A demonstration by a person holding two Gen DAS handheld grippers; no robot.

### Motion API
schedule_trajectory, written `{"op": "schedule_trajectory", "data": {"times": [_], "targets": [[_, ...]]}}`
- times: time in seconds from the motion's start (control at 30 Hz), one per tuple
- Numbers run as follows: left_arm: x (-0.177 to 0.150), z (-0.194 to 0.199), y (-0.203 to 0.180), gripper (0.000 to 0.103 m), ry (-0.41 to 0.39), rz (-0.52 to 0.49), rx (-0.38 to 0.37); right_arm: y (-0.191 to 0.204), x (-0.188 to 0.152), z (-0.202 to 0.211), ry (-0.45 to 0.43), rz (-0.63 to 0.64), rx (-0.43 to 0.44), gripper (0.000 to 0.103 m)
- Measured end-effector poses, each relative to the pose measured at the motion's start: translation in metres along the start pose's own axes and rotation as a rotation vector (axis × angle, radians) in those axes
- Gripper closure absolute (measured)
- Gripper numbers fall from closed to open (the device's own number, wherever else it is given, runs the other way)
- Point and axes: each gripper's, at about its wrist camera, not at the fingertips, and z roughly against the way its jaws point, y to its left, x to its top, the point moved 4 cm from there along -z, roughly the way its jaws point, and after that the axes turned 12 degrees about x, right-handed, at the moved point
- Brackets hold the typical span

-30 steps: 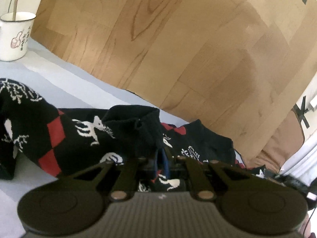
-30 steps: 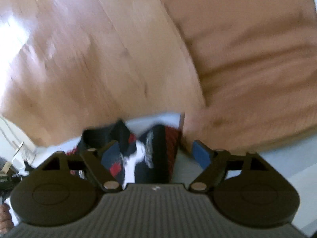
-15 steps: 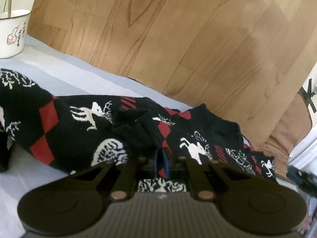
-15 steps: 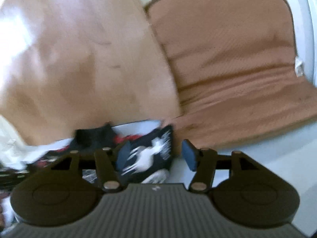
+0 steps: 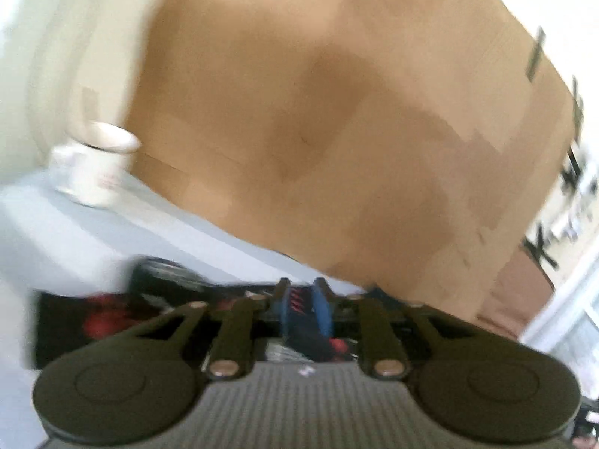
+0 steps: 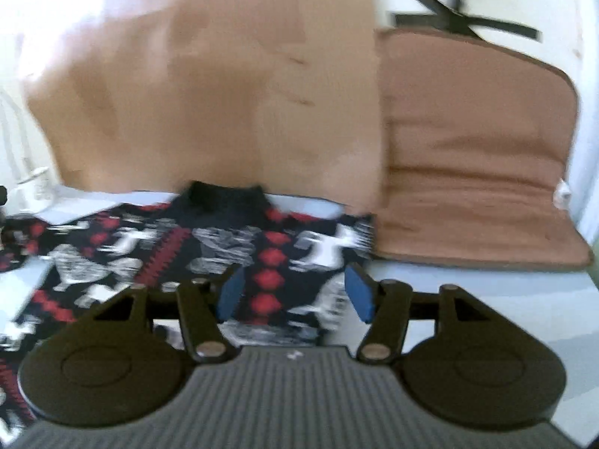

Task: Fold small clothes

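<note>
The sweater (image 6: 239,254) lies flat below the right gripper (image 6: 295,292), jaws apart and empty; the left gripper (image 5: 301,299), jaws just parting, holds nothing.

Knitted sweater (image 6: 224,254) on smooth table (image 6: 468,299); glossy mug (image 5: 95,168); wood-grain floor (image 5: 318,112).

both views motion-blurred. sweater (image 6: 209,258) pattern smeared, its left part cut by the frame edge; in the left view it lies mostly hidden behind the left gripper (image 5: 301,295). mug (image 5: 93,172) print unreadable. black cross-shaped object (image 6: 460,22) too blurred to tell.
</note>
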Motion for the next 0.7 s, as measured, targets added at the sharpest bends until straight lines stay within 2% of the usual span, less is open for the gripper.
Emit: {"op": "schedule_trajectory", "data": {"times": [0.1, 0.2, 0.3, 0.4, 0.5, 0.53, 0.63, 0.7], "targets": [[0.001, 0.02, 0.046, 0.078, -0.029, 0.078, 0.082, 0.039, 0.001, -0.019, 0.032, 0.042, 0.094, 0.041], [-0.008, 0.021, 0.083, 0.072, 0.013, 0.172, 0.141, 0.079, -0.004, -0.04, 0.073, 0.081, 0.194, 0.041], [-0.021, 0.015, 0.107, 0.072, 0.082, 0.268, 0.117, 0.121, -0.011, -0.06, 0.117, 0.098, 0.295, 0.042], [-0.026, 0.005, 0.109, 0.071, 0.124, 0.313, 0.069, 0.158, -0.019, -0.084, 0.166, 0.126, 0.378, 0.042], [-0.025, -0.012, 0.095, 0.054, 0.159, 0.335, 0.001, 0.18, -0.027, -0.091, 0.198, 0.139, 0.42, 0.042], [-0.023, -0.019, 0.089, 0.048, 0.169, 0.341, -0.016, 0.182, -0.031, -0.096, 0.208, 0.134, 0.426, 0.042], [-0.02, -0.051, 0.07, 0.041, 0.233, 0.347, -0.041, 0.173, -0.041, -0.111, 0.233, 0.056, 0.434, 0.041], [-0.023, -0.078, 0.062, 0.032, 0.281, 0.371, -0.042, 0.163, -0.043, -0.11, 0.186, -0.006, 0.48, 0.041]]}}
